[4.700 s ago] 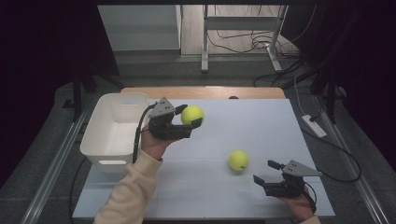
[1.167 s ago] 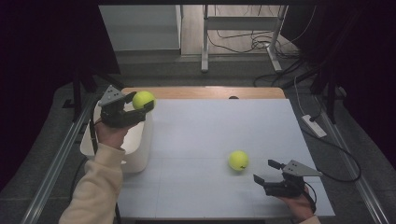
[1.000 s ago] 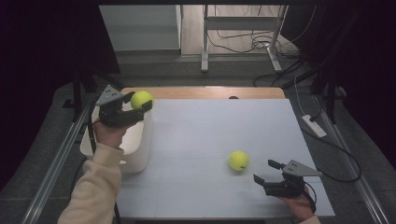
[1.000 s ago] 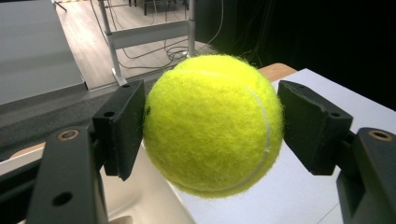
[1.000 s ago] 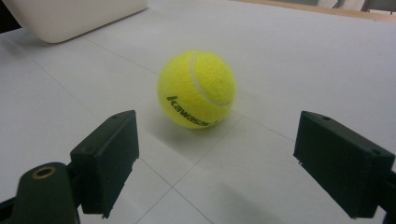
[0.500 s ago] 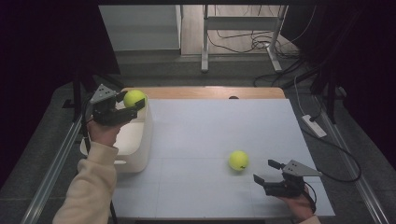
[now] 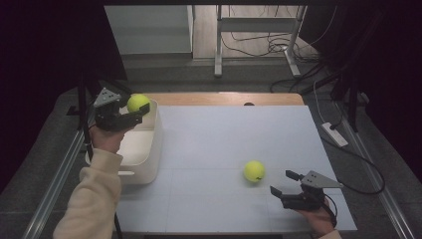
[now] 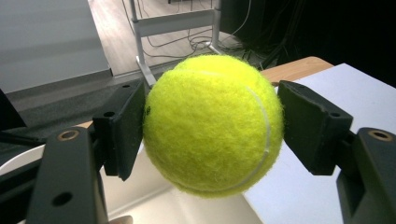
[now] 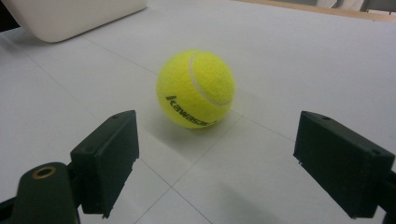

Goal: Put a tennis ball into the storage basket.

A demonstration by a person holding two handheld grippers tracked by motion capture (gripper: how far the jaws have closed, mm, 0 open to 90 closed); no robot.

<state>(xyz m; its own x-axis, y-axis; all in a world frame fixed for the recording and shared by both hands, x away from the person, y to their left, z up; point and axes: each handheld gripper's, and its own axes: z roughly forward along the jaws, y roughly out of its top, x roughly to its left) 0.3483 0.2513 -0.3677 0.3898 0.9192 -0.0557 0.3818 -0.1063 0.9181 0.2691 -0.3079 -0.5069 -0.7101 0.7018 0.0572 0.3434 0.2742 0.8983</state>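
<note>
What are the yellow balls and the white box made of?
Balls: fuzzy felt, probably over rubber; the hairy nap and white curved seam look like tennis balls. Box: likely plastic; smooth, matte white walls with rounded corners and a moulded rim.

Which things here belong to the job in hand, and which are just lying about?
In the job:
- tennis ball clamped in the left tongs
- white bin under it
- second tennis ball on the table, ahead of the open right tongs

Lying about:
- power strip on the floor
- metal stand behind the table
</note>
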